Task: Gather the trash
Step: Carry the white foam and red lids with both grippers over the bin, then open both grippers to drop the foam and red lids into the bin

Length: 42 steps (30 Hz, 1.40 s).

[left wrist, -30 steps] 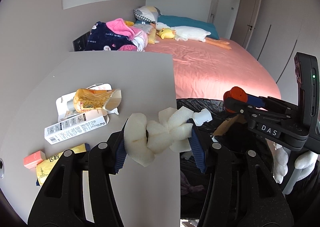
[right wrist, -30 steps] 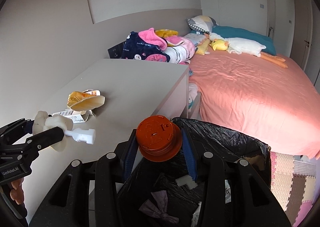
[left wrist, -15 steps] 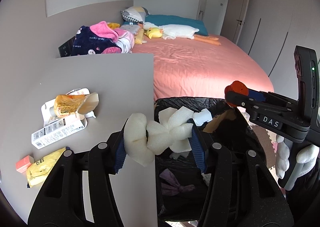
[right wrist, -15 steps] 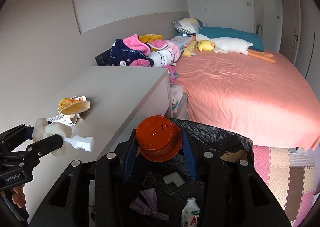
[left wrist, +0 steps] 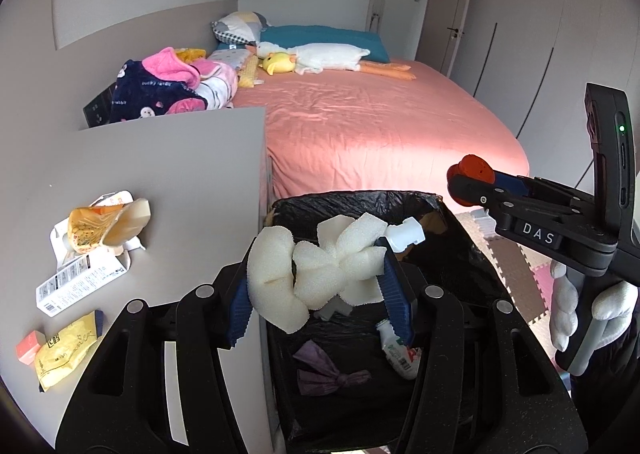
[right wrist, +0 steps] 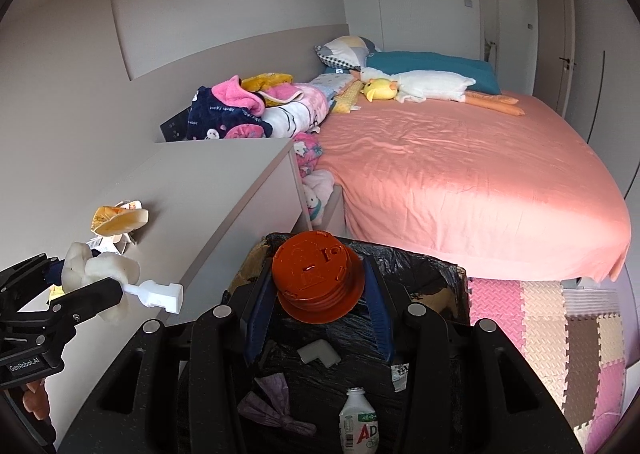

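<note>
The left gripper (left wrist: pixel 318 286) is clamped on a bundle of white foam pieces (left wrist: pixel 320 270), blue pads squeezing it from both sides, and a small white plastic piece (left wrist: pixel 406 234) pokes out past the right-hand pad. Directly below and ahead of those jaws gapes the black-lined trash bin (left wrist: pixel 460 254). Inside it lie a small white bottle (left wrist: pixel 398 350) and a purple knotted scrap (left wrist: pixel 324 372).

Over on the right gripper (right wrist: pixel 318 294), the jaws are pinched on an orange ribbed cap (right wrist: pixel 316 280), held above the bin's near rim. Under it sits a white L-shaped bit (right wrist: pixel 318 352), possibly foam, though it is hard to say.

Off to the left gripper's left, on the grey cabinet top (left wrist: pixel 168 173), trash waits: a crumpled yellow packet (left wrist: pixel 106 228), a flattened white box (left wrist: pixel 82 284), a yellow sachet (left wrist: pixel 66 350) and a small pink box (left wrist: pixel 28 346). Beyond both grippers spreads the pink bed (right wrist: pixel 460 181).
</note>
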Each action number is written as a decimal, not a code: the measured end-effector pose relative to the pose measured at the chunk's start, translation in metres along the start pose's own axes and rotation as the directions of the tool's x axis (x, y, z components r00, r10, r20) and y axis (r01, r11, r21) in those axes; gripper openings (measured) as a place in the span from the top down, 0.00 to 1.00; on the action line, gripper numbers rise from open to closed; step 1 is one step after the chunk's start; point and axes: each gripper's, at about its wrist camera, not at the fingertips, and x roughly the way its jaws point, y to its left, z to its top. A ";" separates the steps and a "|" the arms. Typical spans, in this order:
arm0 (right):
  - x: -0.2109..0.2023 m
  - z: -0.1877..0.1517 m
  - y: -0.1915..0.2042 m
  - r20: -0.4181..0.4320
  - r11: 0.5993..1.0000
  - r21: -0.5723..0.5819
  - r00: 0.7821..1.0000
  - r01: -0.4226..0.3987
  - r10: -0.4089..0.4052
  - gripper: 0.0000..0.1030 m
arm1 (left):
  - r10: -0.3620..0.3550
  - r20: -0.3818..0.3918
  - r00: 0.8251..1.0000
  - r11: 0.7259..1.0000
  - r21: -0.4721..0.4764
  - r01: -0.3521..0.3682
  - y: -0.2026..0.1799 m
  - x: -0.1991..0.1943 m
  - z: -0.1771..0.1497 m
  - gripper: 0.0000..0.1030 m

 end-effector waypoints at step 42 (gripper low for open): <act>-0.017 -0.012 -0.050 -0.002 0.986 0.103 0.991 0.134 -0.134 0.57 | -0.123 -0.077 0.989 0.988 0.089 0.130 -0.039 0.048 0.021 0.47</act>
